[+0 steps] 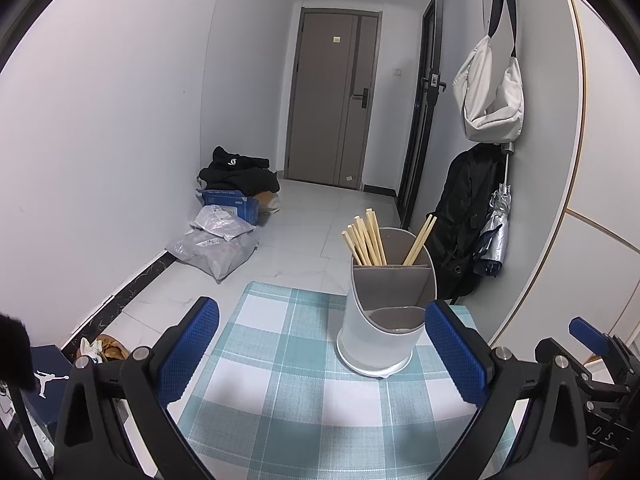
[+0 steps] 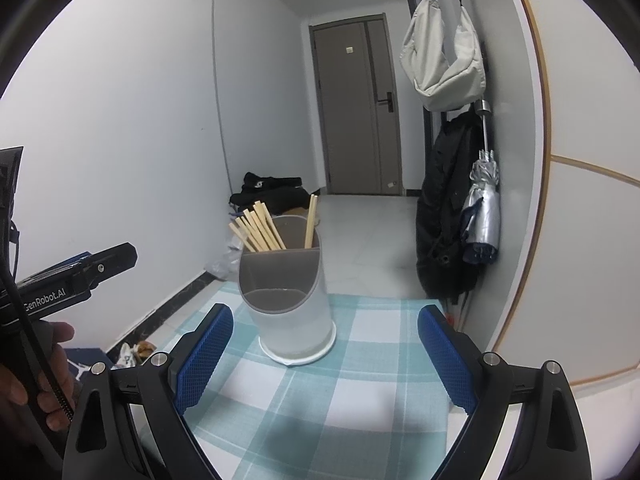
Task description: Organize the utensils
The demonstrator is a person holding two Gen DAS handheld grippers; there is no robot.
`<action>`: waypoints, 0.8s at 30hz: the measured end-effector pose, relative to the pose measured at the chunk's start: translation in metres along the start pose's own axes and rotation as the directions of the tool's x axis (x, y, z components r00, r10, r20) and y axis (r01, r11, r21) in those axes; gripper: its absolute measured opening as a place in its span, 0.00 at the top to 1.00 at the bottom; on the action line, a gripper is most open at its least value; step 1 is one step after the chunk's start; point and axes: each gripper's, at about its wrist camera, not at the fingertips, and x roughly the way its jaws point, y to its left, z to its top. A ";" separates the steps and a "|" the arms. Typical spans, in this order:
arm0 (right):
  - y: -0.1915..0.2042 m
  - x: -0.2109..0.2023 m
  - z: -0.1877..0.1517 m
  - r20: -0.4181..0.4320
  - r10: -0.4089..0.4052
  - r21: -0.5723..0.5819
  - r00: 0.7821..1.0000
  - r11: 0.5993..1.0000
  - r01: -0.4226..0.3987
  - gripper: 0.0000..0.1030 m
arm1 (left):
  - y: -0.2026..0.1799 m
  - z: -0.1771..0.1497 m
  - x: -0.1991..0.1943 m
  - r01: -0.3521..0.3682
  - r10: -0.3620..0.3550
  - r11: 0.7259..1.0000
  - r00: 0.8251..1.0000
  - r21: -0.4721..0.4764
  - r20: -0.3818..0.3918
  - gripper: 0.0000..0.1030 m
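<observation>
A white utensil holder (image 1: 380, 332) with grey inner compartments stands on a teal checked cloth (image 1: 288, 392). Several wooden chopsticks (image 1: 366, 238) lean in its back left compartment, and a pair (image 1: 420, 240) leans in the back right one. The front compartment looks empty. My left gripper (image 1: 322, 344) is open and empty, a little before the holder and to its left. In the right wrist view the holder (image 2: 292, 304) and chopsticks (image 2: 260, 228) stand just beyond my right gripper (image 2: 326, 354), which is open and empty.
The cloth covers a small table with edges close to the holder. A black coat (image 1: 464, 224), a folded umbrella (image 1: 494, 240) and a pale bag (image 1: 490, 92) hang on the right wall. Bags and boxes (image 1: 224, 232) lie on the floor at left. The other gripper (image 2: 72, 280) shows at left.
</observation>
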 end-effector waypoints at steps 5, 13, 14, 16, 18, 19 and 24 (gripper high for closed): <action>0.000 0.000 0.001 -0.002 -0.004 0.002 1.000 1.000 0.004 0.08 | -0.001 0.000 0.001 0.007 -0.007 1.000 1.000 0.013 -0.013 0.02; 0.001 0.000 0.001 -0.005 -0.006 0.005 1.000 1.000 0.006 0.08 | -0.002 -0.001 0.000 0.004 -0.004 1.000 1.000 0.017 -0.010 0.02; 0.001 0.000 0.001 -0.005 -0.006 0.005 1.000 1.000 0.006 0.08 | -0.001 -0.001 0.000 0.004 -0.004 1.000 1.000 0.017 -0.011 0.02; 0.001 0.001 0.000 -0.008 -0.007 0.005 1.000 1.000 0.007 0.08 | -0.001 -0.001 0.000 0.000 0.001 1.000 1.000 0.016 -0.010 0.02; 0.001 0.001 0.000 -0.010 -0.008 0.005 1.000 1.000 0.008 0.08 | -0.001 -0.001 0.000 -0.009 0.009 1.000 1.000 0.013 -0.005 0.02; 0.001 0.001 -0.001 -0.010 -0.008 0.005 1.000 1.000 0.008 0.08 | -0.001 -0.001 -0.001 -0.013 0.013 1.000 1.000 0.012 0.000 0.02; 0.001 0.002 -0.001 -0.013 -0.009 0.004 1.000 1.000 0.009 0.08 | 0.002 0.000 -0.002 -0.026 0.026 1.000 1.000 0.004 0.013 0.02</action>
